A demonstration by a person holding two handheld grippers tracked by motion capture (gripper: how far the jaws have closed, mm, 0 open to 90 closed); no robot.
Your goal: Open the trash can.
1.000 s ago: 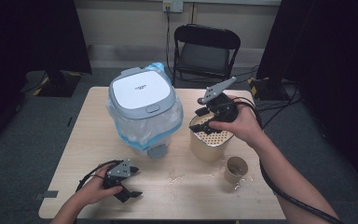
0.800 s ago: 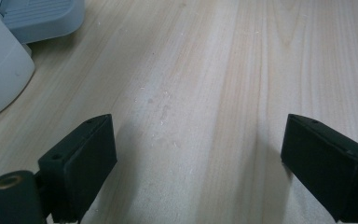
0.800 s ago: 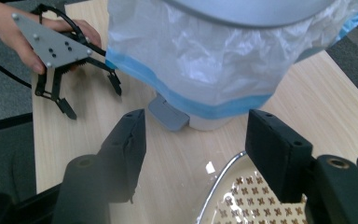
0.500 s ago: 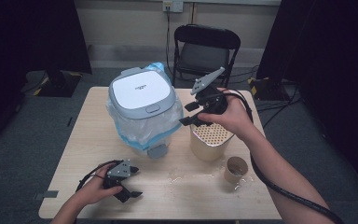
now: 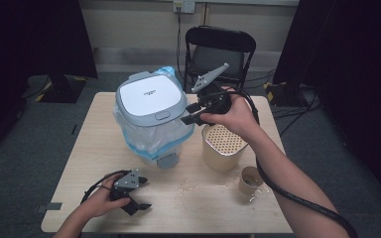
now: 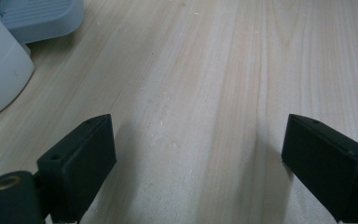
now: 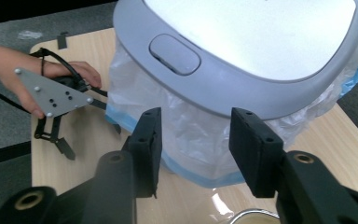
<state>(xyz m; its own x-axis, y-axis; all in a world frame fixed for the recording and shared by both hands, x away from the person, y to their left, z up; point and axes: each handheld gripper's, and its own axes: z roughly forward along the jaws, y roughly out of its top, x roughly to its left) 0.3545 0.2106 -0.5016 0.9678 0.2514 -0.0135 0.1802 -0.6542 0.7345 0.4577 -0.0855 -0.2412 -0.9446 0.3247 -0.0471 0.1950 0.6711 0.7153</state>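
Observation:
A grey bin with a white lid point(image 5: 151, 99) and a clear plastic liner point(image 5: 144, 141) stands mid-table. My right gripper point(image 5: 188, 114) hovers beside the lid's right edge, above a beige perforated container point(image 5: 222, 144). Its jaws have just been closing, but they still stand apart with nothing between them. In the right gripper view this gripper point(image 7: 196, 140) points at the liner under the lid point(image 7: 261, 37). My left gripper point(image 5: 139, 198) rests on the table at the front left. It is open point(image 6: 198, 154) over bare wood.
A paper cup point(image 5: 250, 179) stands at the front right of the wooden table point(image 5: 203, 213), with crumbs scattered near it. The bin's foot pedal point(image 5: 167, 159) juts toward me. A black folding chair point(image 5: 218, 49) stands behind the table. The left gripper point(image 7: 51, 116) appears farther off.
My right gripper has moved left and up, from over the beige container to the bin lid's edge, and its jaws have narrowed. The left hand has stayed put.

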